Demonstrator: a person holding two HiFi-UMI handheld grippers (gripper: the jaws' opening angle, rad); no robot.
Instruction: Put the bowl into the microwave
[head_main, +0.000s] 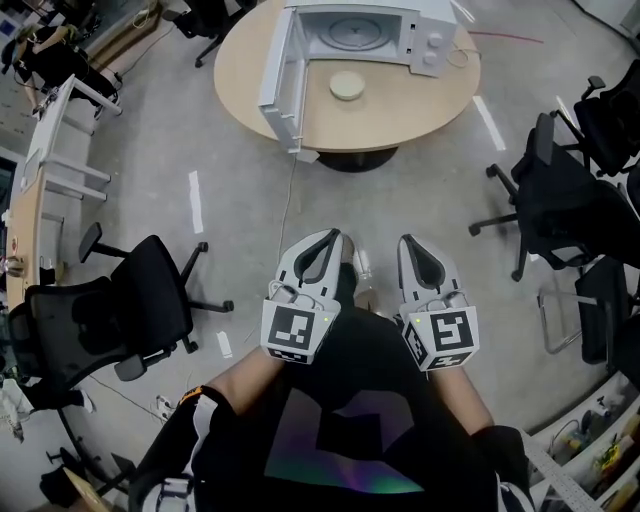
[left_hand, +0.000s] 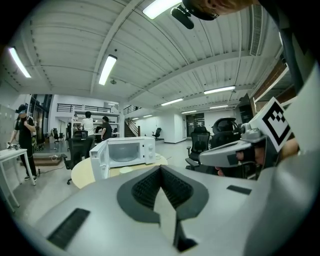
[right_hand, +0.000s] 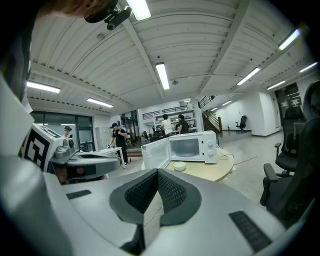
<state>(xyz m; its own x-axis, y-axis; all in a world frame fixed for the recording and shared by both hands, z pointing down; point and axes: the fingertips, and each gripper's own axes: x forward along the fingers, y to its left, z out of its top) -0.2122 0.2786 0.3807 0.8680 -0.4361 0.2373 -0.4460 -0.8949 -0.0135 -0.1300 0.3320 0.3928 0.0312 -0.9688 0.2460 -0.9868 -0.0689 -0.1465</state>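
1. The person's torso in a black shirt fills the near edge of the head view; both forearms reach forward from it, each with a gripper, held side by side and apart.
2. The left gripper has its claw pressed together; in the left gripper view the ribbed pads meet at the tip with nothing between them; its marker cube faces up.
3. The right gripper is likewise pressed together and empty, its pads meeting at the tip in the right gripper view; each gripper also shows at the edge of the other's view.
4. Below them lies a grey floor with short white tape marks; a black office chair stands to the left, and more black chairs stand to the right.
5. Well ahead is a round wooden table; the bowl, pale and shallow, sits upright on it, outside the microwave, just in front of the open cavity and beside the door.
6. The white microwave stands at the table's far side; its door swings wide open toward the person, and a round turntable shows inside.
7. Farthest off, the gripper views show people standing by desks under long ceiling lights.
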